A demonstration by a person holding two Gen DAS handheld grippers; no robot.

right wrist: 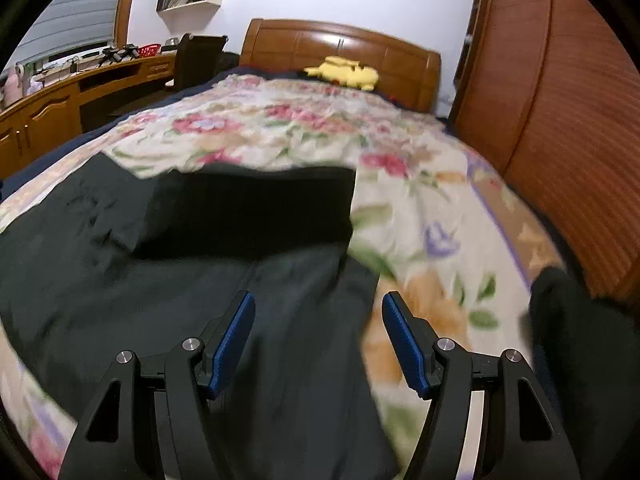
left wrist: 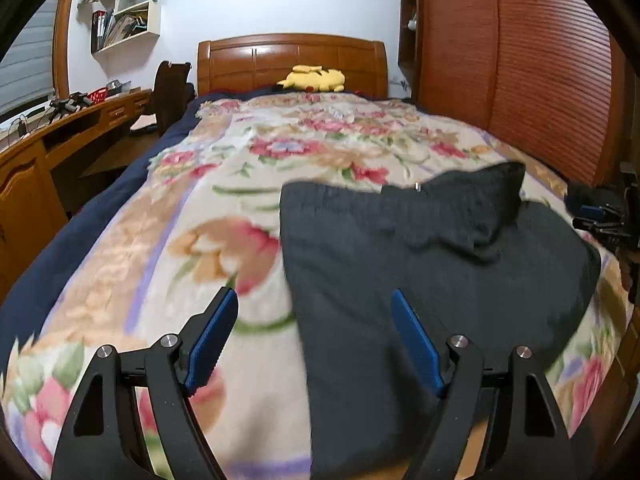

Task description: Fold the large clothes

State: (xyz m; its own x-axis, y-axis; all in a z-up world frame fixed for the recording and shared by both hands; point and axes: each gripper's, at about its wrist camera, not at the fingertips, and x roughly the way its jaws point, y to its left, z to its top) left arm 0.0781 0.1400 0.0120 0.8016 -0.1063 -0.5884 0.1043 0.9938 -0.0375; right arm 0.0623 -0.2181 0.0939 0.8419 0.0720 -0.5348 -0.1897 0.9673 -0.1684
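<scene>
My left gripper (left wrist: 312,332) gapes wide, holding nothing; the dark garment (left wrist: 420,264) lies at one o'clock. My right gripper (right wrist: 318,336) is likewise spread and bare above it, on the floral blanket (right wrist: 420,248).

My left gripper (left wrist: 314,300) hangs above the bed with its blue pads (left wrist: 212,344) spread wide and nothing between them. Below me the dark garment (left wrist: 420,264) lies on the floral blanket (left wrist: 224,184), its left edge running between my two fingers. Its upper right part is folded over on itself in a raised flap. A yellow plush toy (left wrist: 314,79) rests against the wooden headboard (left wrist: 292,56) at the far end. A wooden desk (left wrist: 48,136) runs along the left, with white wall shelves (left wrist: 124,12) above it, and a slatted wooden wardrobe (left wrist: 532,72) stands on the right.
</scene>
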